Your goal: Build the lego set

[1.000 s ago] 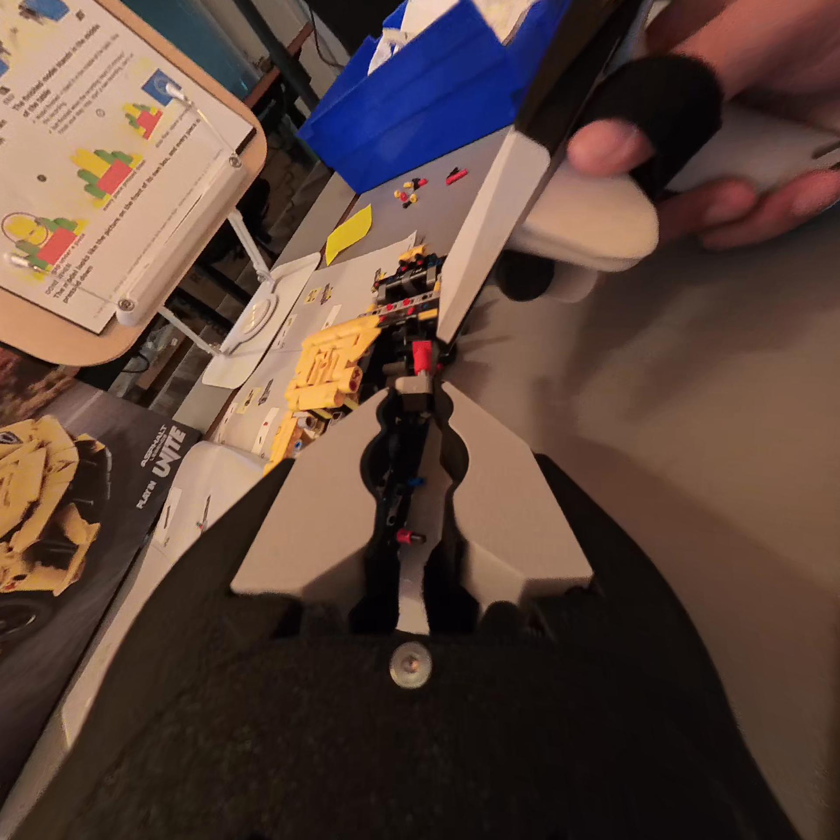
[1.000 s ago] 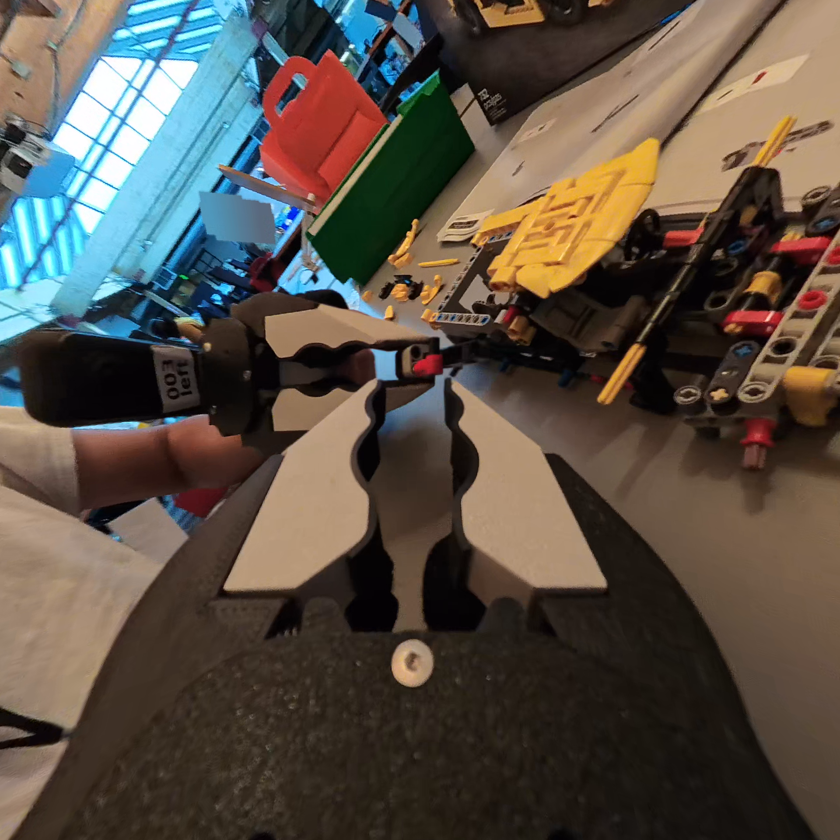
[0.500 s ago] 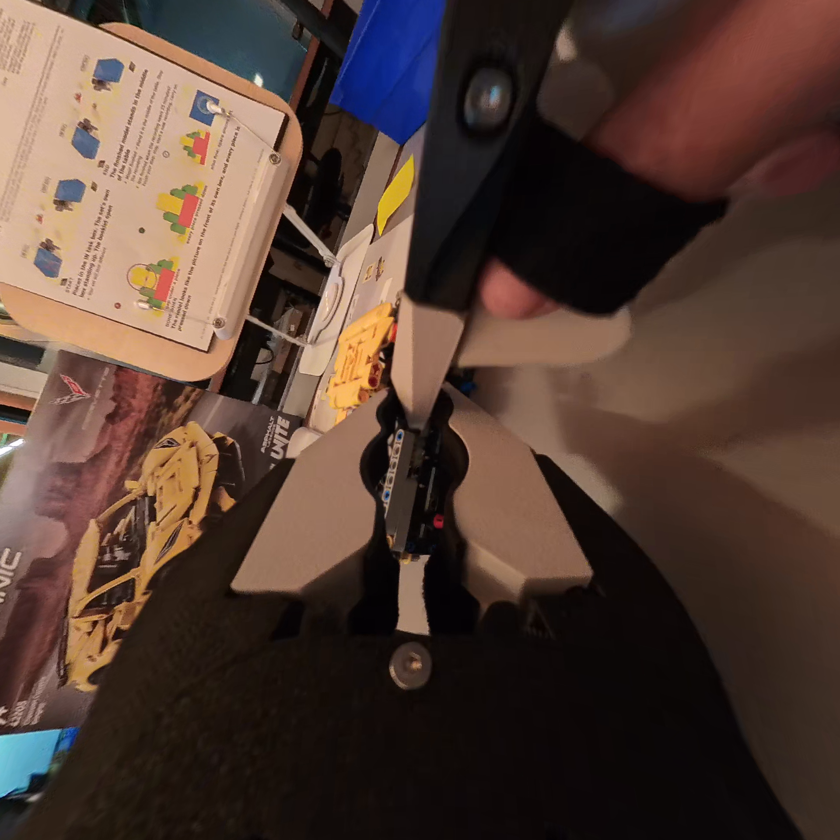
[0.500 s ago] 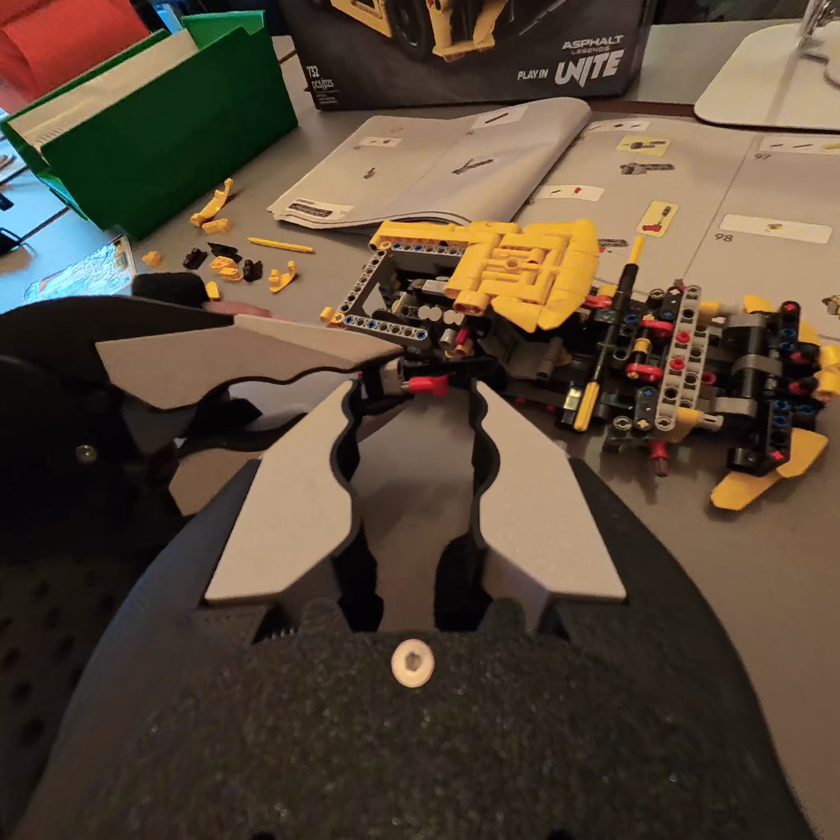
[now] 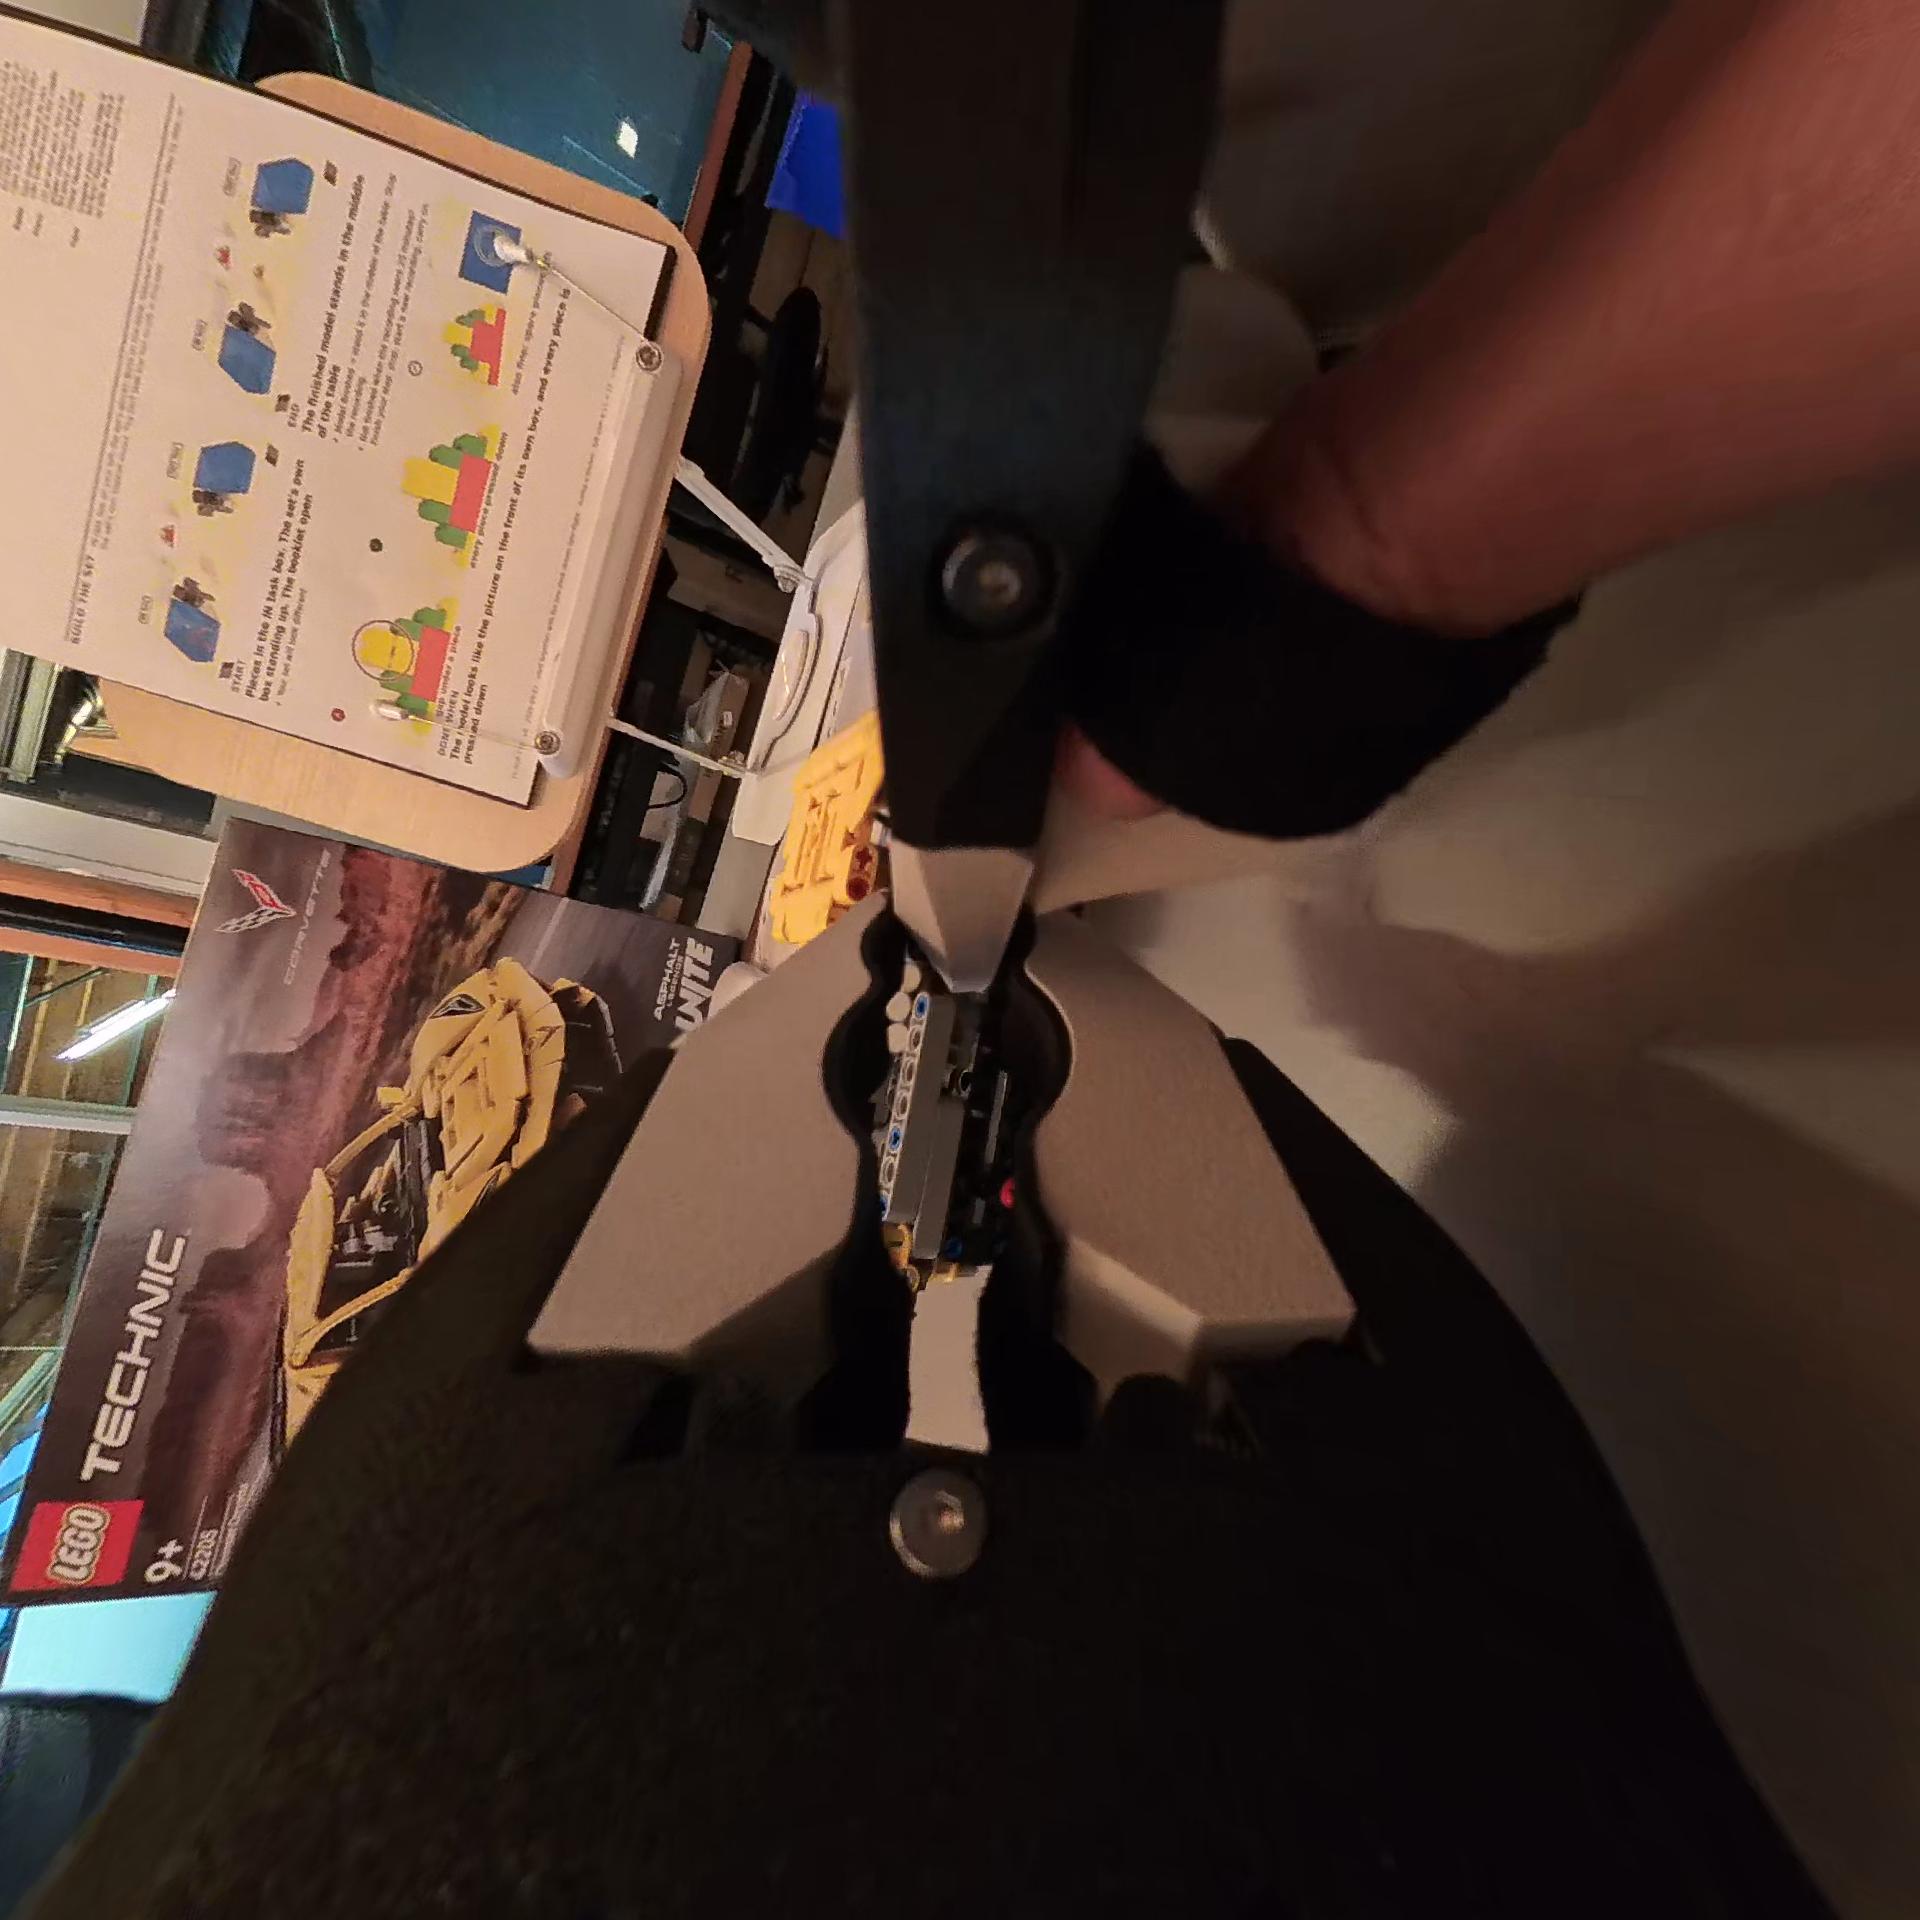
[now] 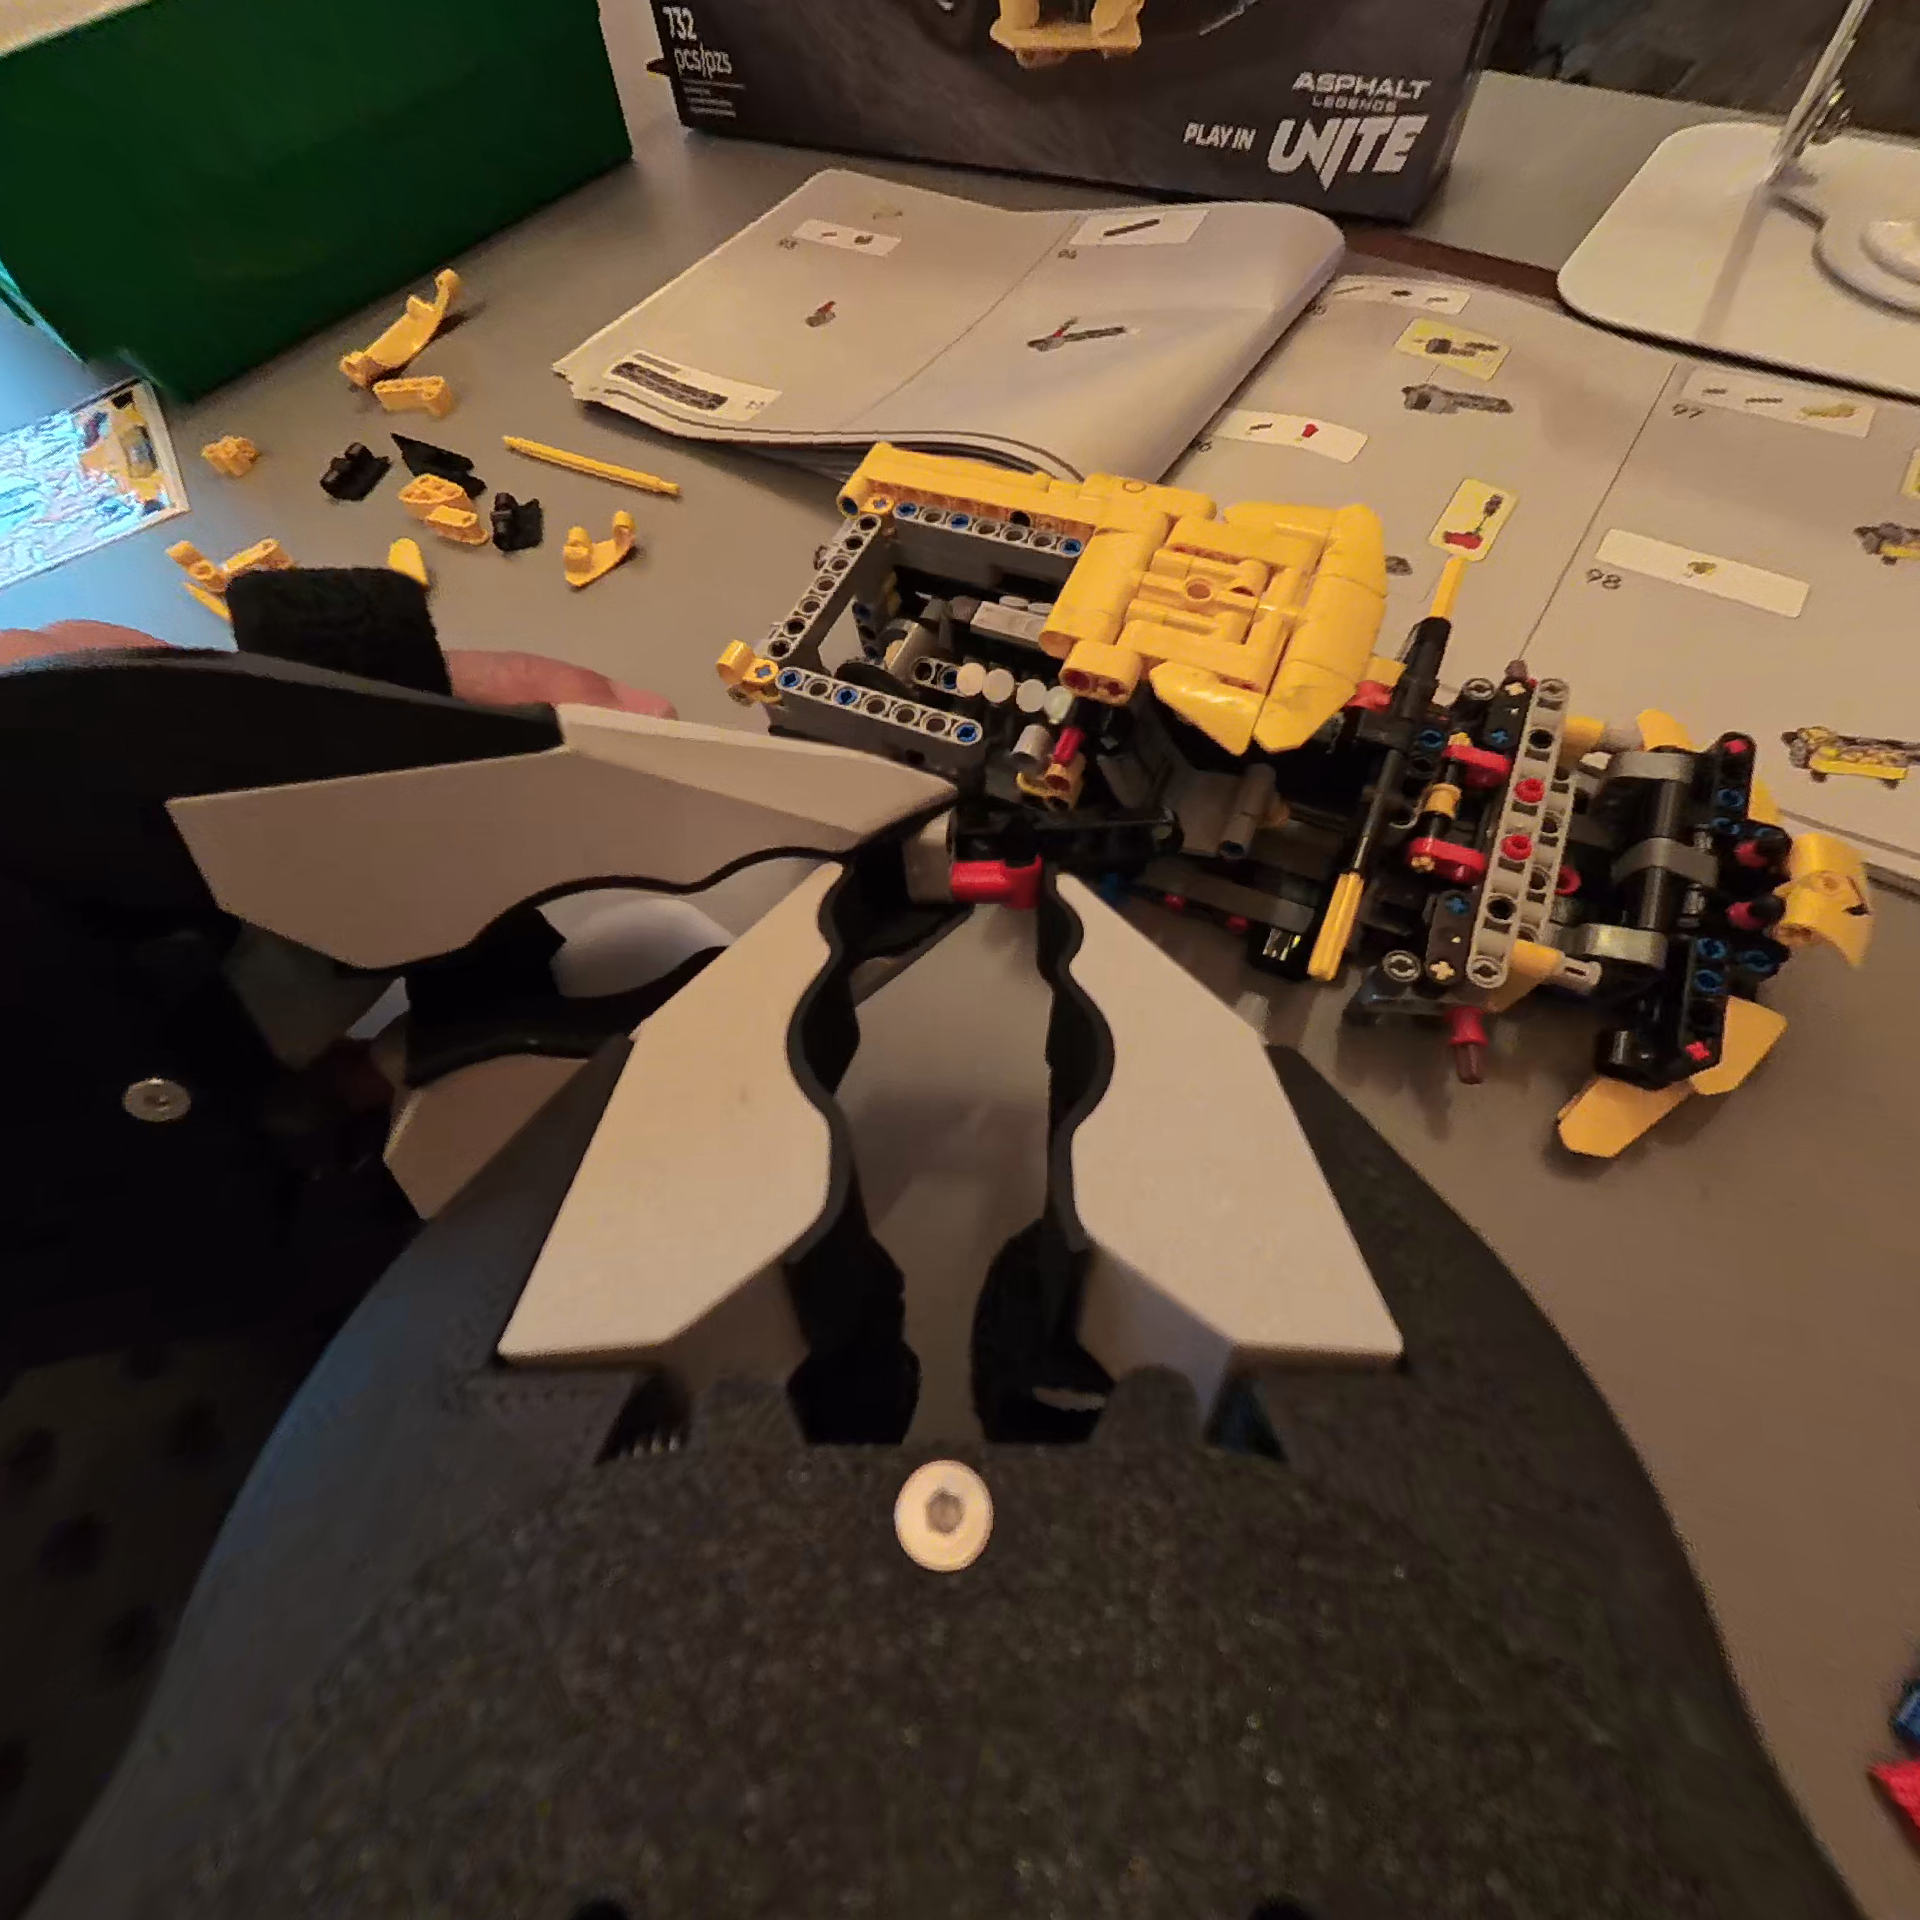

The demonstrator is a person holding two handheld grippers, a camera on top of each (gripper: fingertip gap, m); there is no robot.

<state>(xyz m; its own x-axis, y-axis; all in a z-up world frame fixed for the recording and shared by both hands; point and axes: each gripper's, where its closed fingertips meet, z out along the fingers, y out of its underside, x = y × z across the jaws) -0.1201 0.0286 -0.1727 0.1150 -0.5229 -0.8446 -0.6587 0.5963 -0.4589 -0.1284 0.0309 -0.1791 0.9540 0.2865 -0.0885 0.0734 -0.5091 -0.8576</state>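
Yellow loose pieces (image 6: 436, 499) left of model (image 6: 1226, 727), booklet (image 6: 987, 312) behind, left tool (image 6: 935, 821) alongside.

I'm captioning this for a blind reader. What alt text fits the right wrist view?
The open right gripper closes in on a small red piece at the near edge of a half-built yellow and black lego car, where the left gripper also reaches from the left. Behind lie an open instruction booklet, loose yellow and black parts and a green bin.

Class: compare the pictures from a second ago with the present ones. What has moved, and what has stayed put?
The right gripper closed in on the red piece held by the left gripper, both nearing the car model. Its jaws remain open. Left stays shut; the model, booklet and loose parts haven't moved.
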